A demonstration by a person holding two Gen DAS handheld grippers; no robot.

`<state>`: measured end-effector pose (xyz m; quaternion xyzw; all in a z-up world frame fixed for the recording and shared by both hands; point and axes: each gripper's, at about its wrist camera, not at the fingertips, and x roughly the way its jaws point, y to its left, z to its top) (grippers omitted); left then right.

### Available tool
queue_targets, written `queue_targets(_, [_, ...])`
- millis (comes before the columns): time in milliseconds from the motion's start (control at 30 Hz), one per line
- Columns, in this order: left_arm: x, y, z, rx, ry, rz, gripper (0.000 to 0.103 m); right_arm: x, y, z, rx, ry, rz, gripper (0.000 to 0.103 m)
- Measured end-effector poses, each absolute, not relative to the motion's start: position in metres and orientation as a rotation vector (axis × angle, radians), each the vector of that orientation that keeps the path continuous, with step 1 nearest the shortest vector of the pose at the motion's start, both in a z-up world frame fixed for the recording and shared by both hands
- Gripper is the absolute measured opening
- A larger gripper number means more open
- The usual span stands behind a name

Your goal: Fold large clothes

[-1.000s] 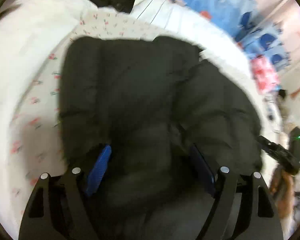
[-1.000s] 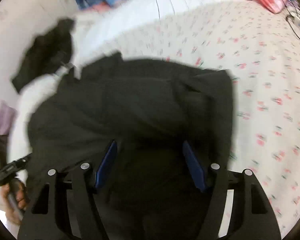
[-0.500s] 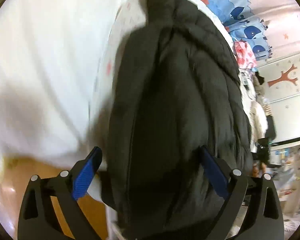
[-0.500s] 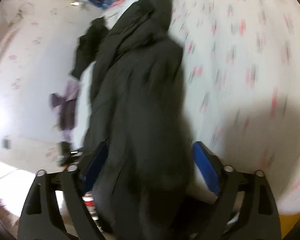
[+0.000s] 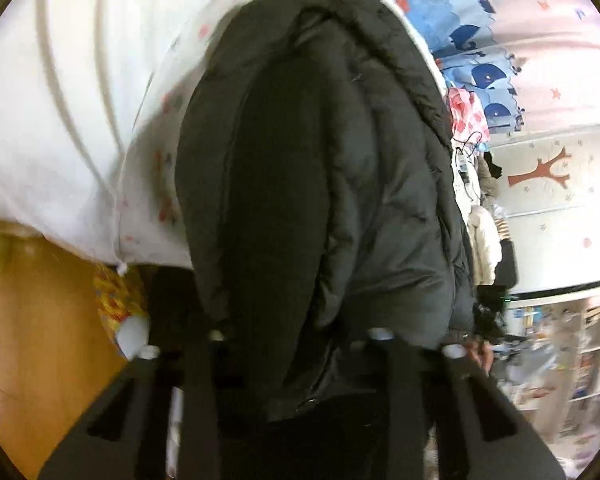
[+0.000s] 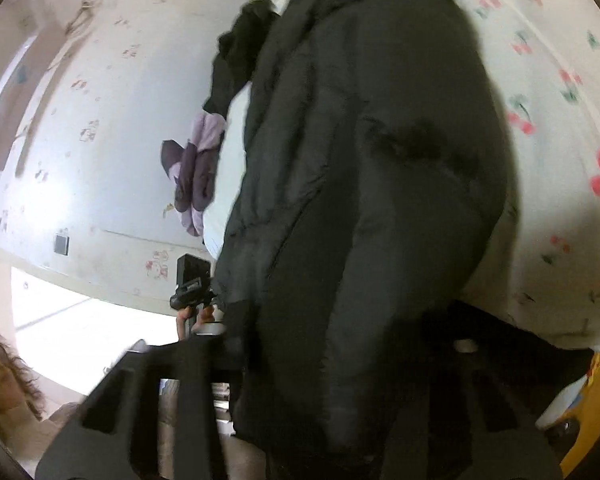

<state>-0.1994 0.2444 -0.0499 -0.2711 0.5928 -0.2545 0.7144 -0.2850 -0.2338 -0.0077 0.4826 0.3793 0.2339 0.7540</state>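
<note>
I see the black puffer jacket (image 5: 320, 184) swallowing both the left gripper (image 5: 296, 344) and right gripper (image 6: 340, 356), finger gaps unreadable; only right view shows purple garment (image 6: 194, 172) far left.

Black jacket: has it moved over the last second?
Yes. The black jacket went from lying flat on the cherry-print sheet to bunched and hanging past its edge.

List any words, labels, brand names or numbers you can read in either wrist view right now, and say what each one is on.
None can be read.
Black jacket: no label or brand shows in either view.
Blue curtain: whale pictures only, no words.
Shelf items: too blurred to read.
Wall stickers: small pictures, too blurred for any writing.
Bed sheet: cherry print, no text.
</note>
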Motion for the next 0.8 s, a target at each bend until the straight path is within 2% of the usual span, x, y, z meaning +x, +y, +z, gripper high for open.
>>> queue_targets(67, [-0.2, 0.248, -0.031, -0.62, 1.271, -0.567, 0.014, -0.284, -0.233, 0.02, 1.024, 0.751, 0.511, 0.017])
queue_targets(267, [-0.219, 0.252, 0.053, -0.637, 1.111, -0.65, 0.011, -0.308, -0.237, 0.113, 0.922, 0.556, 0.575, 0.013])
queue_targets(367, [-0.242, 0.257, 0.077, -0.614, 1.088, -0.71, 0.011, -0.33, -0.239, 0.133, 0.885, 0.548, 0.603, 0.013])
queue_targets(433, [-0.256, 0.258, 0.076, -0.56, 1.124, -0.771, 0.012, -0.35, -0.241, 0.127, 0.848, 0.62, 0.628, 0.014])
queue_targets(500, [-0.269, 0.258, 0.054, -0.481, 1.219, -0.819, 0.023, -0.361, -0.241, 0.101, 0.864, 0.738, 0.632, 0.028])
queue_targets(533, [-0.275, 0.26, 0.033, -0.466, 1.287, -0.833, 0.045, -0.367, -0.243, 0.081, 0.883, 0.792, 0.612, 0.034])
queue_targets(567, [-0.278, 0.265, 0.018, -0.469, 1.319, -0.827, 0.065, -0.373, -0.247, 0.067, 0.906, 0.827, 0.593, 0.047])
queue_targets(600, [-0.281, 0.275, 0.0, -0.492, 1.34, -0.804, 0.069, -0.38, -0.252, 0.043, 0.951, 0.877, 0.559, 0.059])
queue_targets(700, [-0.283, 0.318, -0.034, -0.692, 1.308, -0.753, 0.077, -0.401, -0.275, -0.003, 1.095, 0.875, 0.489, 0.071])
queue_targets(733, [-0.282, 0.327, -0.038, -0.738, 1.279, -0.741, 0.087, -0.405, -0.279, -0.011, 1.13, 0.854, 0.485, 0.074])
queue_targets(767, [-0.281, 0.339, -0.042, -0.788, 1.231, -0.729, 0.095, -0.408, -0.284, -0.018, 1.168, 0.831, 0.484, 0.081])
queue_targets(800, [-0.279, 0.344, -0.046, -0.816, 1.207, -0.73, 0.095, -0.41, -0.286, -0.021, 1.183, 0.818, 0.488, 0.085])
